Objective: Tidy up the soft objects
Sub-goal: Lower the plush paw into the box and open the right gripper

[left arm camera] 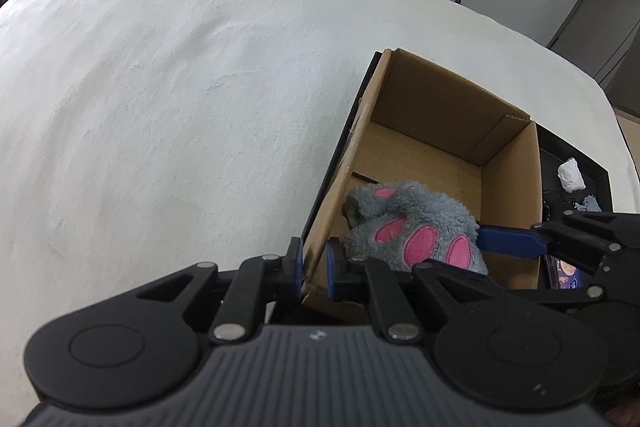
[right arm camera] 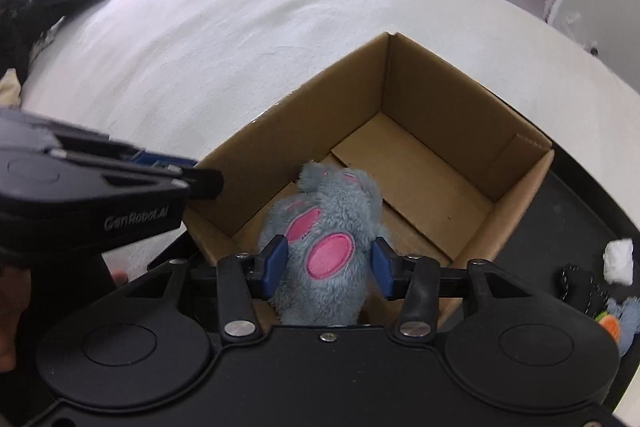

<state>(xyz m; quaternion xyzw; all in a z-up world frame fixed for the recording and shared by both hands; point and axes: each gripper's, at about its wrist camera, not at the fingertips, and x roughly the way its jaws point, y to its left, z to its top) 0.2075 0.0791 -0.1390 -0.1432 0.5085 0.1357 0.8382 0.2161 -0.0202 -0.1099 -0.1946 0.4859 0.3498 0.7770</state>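
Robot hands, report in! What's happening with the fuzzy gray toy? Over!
Left gripper pinching cardboard box wall. Right gripper astride gray plush toy, toy inside box; grip uncertain. Nothing blocking.

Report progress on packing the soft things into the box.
Done: nothing lies loose in the cardboard box yet. In hand: the right gripper holds the grey plush paw over the box, while the left gripper pinches the box wall. Left: release the paw, then a white wad and another plush item on the black tray.
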